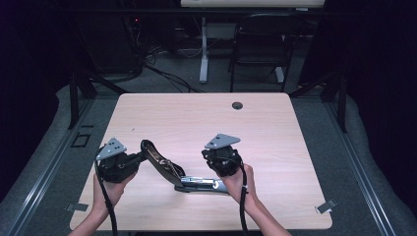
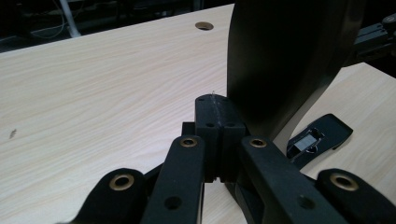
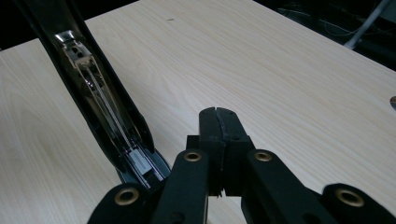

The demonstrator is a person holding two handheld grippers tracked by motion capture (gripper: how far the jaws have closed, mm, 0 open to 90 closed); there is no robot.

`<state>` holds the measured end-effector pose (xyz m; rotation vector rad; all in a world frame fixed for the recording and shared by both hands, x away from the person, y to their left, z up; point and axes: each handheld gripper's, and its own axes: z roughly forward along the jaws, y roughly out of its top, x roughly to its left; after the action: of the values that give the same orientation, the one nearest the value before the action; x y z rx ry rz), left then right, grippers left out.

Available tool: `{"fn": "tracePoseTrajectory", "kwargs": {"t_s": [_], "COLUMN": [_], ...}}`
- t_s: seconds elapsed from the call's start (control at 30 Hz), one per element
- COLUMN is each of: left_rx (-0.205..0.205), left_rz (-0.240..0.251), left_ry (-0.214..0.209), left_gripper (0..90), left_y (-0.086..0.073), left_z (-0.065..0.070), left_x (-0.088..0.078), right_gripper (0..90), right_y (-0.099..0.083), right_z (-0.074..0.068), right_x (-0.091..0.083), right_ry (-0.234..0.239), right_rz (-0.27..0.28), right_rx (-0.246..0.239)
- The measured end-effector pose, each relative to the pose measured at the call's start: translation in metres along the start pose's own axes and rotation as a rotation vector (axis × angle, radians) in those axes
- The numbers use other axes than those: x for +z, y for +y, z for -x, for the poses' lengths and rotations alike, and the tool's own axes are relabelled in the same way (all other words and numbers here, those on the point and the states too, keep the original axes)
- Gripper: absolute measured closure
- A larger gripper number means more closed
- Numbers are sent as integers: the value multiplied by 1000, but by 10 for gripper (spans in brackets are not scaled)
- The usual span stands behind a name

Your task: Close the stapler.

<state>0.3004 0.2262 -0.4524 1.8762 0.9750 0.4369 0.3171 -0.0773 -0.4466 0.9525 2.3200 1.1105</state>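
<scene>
**A:** While pushing with closed jaws, better to keep the flat of the tips on the work and not a corner. Left gripper first: two black pads pressed together, nothing between them, tips just beside the curved back of the raised arm. Touching or not, cannot tell.

**B:** And the right gripper?

**A:** Closed too, pad against pad, and empty. Just beside the foot of the raised arm, over bare wood.

**B:** So where exactly to find the thing itself?

**A:** Near the person's edge of the pale wooden table, between both hands. Black stapler with a bright metal staple channel, swung wide open: top arm tilted up toward the left gripper, flat base lying on the table toward the right one. Channel side of the arm turned to the right gripper, smooth back to the left one.

**B:** The step in hand, then?

**A:** Probably steadying the open stapler, one side each. To do it well: press down on the base with the right tips, near its free end, so no sliding. Push the arm only slowly with the left tips, low on the back, square to the surface. Avoid the open channel, easy to slip into. Keep both cables away from the hinge.

**B:** Anything else around?

**A:** Only a small round cable hole at the far edge, well apart.
</scene>
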Motion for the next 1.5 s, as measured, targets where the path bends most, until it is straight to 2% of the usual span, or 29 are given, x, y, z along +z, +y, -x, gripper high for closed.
{"fn": "tracePoseTrajectory", "kwargs": {"t_s": [0.4,0.53,0.67,1.07,1.2,1.5], "left_rx": [-1,11,24,74,74,98], "left_rz": [-2,-9,-11,-57,-72,-96], "left_ry": [-15,-23,-34,-77,-89,-115], "left_gripper": [900,900,900,900,900,900], "left_y": [-1,1,2,2,0,-1], "left_z": [3,6,10,28,30,38], "left_x": [6,8,12,31,36,45], "right_gripper": [895,889,886,897,896,896], "right_y": [27,35,37,39,37,29], "right_z": [-27,-37,-42,-42,-36,-26], "right_x": [12,19,24,18,14,8], "right_ry": [51,62,75,71,74,50], "right_rz": [29,35,42,55,52,35], "right_rx": [-33,-49,-41,-27,9,33]}}
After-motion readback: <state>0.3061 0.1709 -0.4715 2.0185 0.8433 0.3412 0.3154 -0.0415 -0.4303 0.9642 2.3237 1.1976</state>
